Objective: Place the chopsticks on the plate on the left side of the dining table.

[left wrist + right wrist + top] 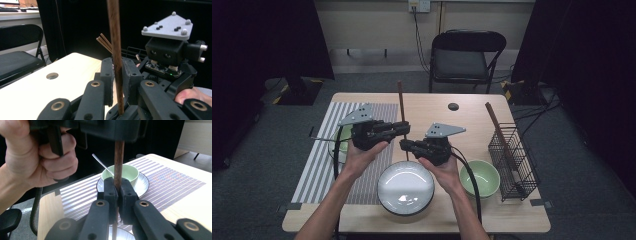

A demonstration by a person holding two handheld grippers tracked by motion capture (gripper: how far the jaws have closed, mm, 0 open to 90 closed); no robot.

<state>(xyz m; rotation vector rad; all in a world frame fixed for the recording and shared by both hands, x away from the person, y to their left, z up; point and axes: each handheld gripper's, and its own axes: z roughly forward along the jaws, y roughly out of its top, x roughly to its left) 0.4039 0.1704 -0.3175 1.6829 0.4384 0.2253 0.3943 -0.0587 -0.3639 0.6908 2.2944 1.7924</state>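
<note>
Holding the long dark-brown wooden chopstick (401,107) upright above the table between both grippers, we risk dropping it. Our right gripper (117,191) clamps it firmly, but the left gripper (117,75) grips loosely, so the stick could tilt and slip toward the round white plate (406,188).

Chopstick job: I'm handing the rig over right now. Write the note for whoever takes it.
Left claw: shut on the chopstick, higher up its length.
Right claw: shut on the same chopstick, lower down.
Things: the chopstick is held by both claws over the far edge of the plate. The basket at the right holds spare sticks.
Done: chopstick picked up.
Left: probably release one claw and set it down; where is unclear.
</note>
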